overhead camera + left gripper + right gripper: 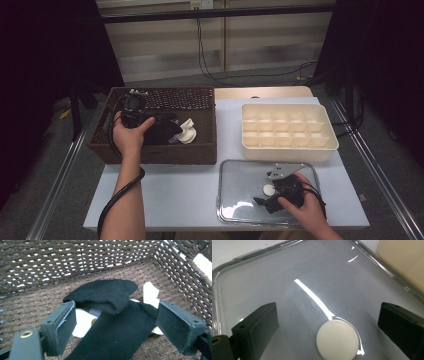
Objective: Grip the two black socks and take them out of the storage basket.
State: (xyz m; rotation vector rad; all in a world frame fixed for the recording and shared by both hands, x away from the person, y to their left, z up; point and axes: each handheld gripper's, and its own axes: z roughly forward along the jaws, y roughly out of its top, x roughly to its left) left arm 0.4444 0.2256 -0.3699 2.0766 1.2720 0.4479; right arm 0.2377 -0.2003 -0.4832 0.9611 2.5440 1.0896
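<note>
Sock, black, runs between the spread left claw toward 12 o'clock in the wicker basket; right claw, also spread, idles over the glass lid.

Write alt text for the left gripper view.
The left gripper reaches open-jawed into a brown wicker basket, a black sock lying between its jaws. White socks peek out from under the black one.
</note>
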